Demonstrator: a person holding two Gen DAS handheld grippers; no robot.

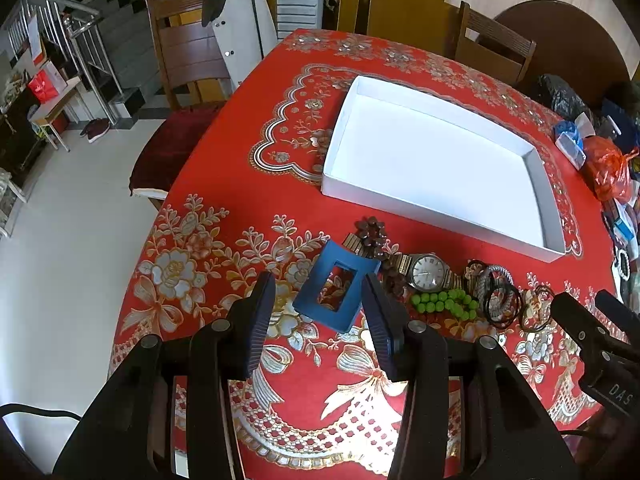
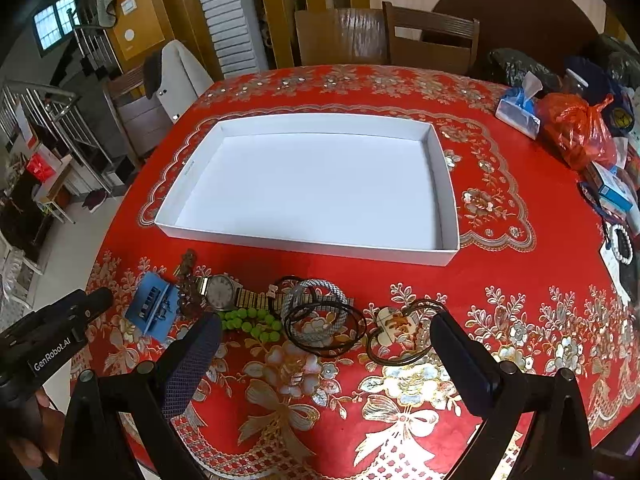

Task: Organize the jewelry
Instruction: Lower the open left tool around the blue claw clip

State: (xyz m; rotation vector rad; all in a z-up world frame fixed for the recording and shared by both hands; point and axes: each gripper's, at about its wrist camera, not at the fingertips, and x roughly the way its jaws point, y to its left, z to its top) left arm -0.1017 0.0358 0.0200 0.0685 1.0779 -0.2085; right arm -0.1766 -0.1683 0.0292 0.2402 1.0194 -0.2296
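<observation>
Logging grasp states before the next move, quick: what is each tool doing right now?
Left tool: open, holding nothing, fingers either side of the blue rectangular clip.
Right tool: open wide, holding nothing, above the jewelry row.

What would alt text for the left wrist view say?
An open left gripper frames a blue rectangular hair clip on a red floral tablecloth. Beside it lie a silver wristwatch and green bead bracelet; behind sits an empty white cardboard tray.
</observation>
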